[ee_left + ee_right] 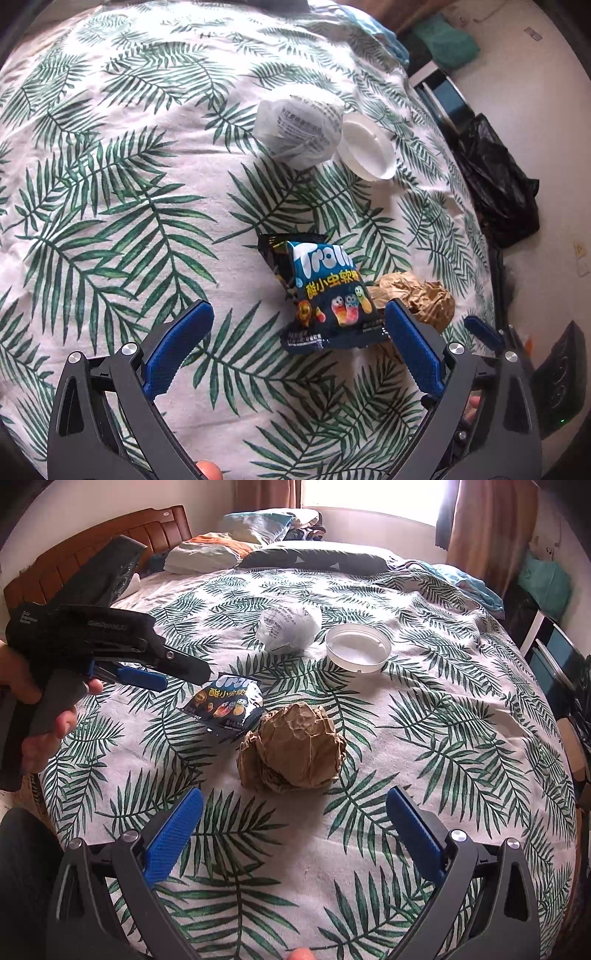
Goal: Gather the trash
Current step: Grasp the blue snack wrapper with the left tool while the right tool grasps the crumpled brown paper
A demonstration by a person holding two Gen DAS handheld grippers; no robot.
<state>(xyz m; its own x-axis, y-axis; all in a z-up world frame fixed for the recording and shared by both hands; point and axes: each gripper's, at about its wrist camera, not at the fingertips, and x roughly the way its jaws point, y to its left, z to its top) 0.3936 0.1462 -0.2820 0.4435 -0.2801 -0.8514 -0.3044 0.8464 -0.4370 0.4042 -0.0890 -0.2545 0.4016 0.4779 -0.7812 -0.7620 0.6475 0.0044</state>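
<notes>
Four pieces of rubbish lie on the palm-leaf bedspread (443, 738): a dark gummy-candy packet (328, 295), a crumpled ball of brown paper (291, 746), a scrunched white wrapper (288, 627) with print on it, and a shallow white plastic lid (358, 648). In the left wrist view the packet sits just below centre, with the brown paper tucked behind its right edge, and the white wrapper and lid touching each other in the upper middle. The left gripper (299, 328) is spread wide and empty, its blue pads flanking the packet's lower half; the right-hand pad looks to be at or against the packet's bottom corner, though contact is hard to confirm. The right gripper (295, 816) is likewise wide apart and holds nothing, with the brown paper ball sitting just ahead of the gap between its pads. A black bin bag (498, 192) lies slumped on the floor at the right edge of the left wrist view, probably where the rubbish goes. The packet should be very light, thin and slick, so it will likely crumple and may slide; pinching it across the puffed middle or a folded seam seems safer than catching a flat corner. The paper ball is light and springy, with creases that offer grip, so closing across its widest part should hold. The soft bedding beneath will give under pressure.
</notes>
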